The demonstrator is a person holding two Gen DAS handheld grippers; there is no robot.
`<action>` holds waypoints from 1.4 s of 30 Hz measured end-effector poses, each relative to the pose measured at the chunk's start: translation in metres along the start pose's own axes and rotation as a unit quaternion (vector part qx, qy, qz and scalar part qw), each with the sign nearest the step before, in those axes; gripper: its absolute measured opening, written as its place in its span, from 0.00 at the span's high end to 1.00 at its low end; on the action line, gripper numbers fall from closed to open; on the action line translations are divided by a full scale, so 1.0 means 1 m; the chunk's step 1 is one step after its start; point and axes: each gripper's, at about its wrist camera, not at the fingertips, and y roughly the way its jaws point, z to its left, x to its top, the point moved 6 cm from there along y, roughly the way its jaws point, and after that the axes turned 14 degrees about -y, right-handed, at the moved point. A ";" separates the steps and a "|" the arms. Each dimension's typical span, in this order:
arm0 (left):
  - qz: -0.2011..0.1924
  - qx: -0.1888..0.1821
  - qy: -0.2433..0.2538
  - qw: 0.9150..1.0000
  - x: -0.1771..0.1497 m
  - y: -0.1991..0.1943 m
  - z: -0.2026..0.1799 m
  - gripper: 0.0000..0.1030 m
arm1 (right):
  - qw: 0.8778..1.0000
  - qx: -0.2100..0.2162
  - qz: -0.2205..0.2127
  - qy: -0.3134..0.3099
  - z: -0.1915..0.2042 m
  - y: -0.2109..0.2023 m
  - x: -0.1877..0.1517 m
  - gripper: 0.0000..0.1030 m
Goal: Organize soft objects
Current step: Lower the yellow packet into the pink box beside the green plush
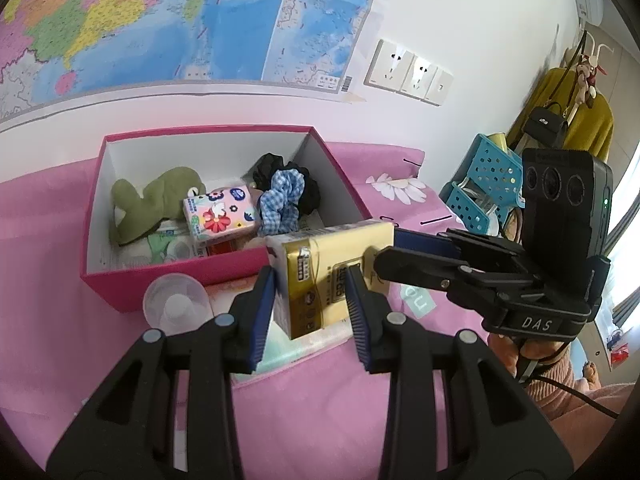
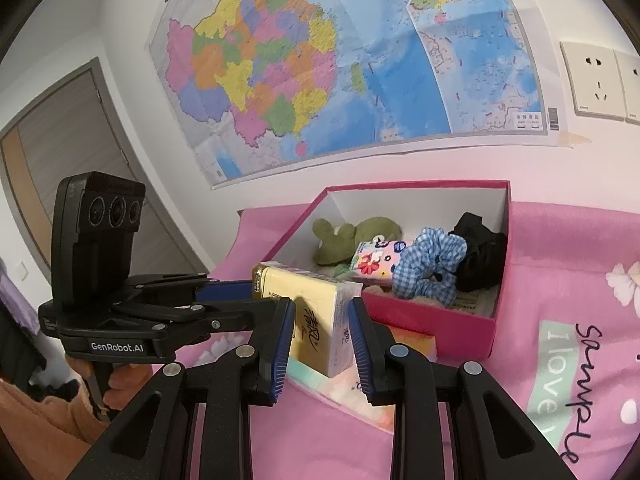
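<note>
A yellow tissue pack [image 1: 328, 276] [image 2: 308, 304] is held just above the pink bedspread, in front of the pink box [image 1: 168, 276] [image 2: 432, 320]. My left gripper [image 1: 310, 312] and my right gripper [image 2: 320, 344] each have both pads pressed on the pack from opposite ends. The right gripper also shows in the left wrist view [image 1: 384, 256], and the left gripper in the right wrist view [image 2: 256, 292]. The box holds a green plush [image 1: 156, 200] [image 2: 348, 236], a floral tissue pack [image 1: 220, 216] [image 2: 376, 260], a blue gingham scrunchie [image 1: 282, 200] [image 2: 432, 264] and a black scrunchie [image 1: 276, 168] [image 2: 480, 248].
A clear plastic lid [image 1: 176, 304] lies left of the pack. A flat pastel packet [image 2: 344, 384] lies under it. A blue perforated basket [image 1: 488, 184] stands at the right. A wall map [image 2: 340, 60] and sockets [image 1: 408, 72] are behind the bed.
</note>
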 end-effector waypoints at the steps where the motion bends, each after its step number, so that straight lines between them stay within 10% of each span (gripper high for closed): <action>1: 0.001 0.000 0.000 1.000 0.001 0.001 0.000 0.64 | 1.000 -0.001 0.000 0.000 -0.001 0.001 0.001 0.72; 42: -0.002 0.024 -0.003 1.000 0.053 0.031 0.013 0.64 | 1.000 -0.013 -0.010 0.004 -0.042 0.037 0.034 0.72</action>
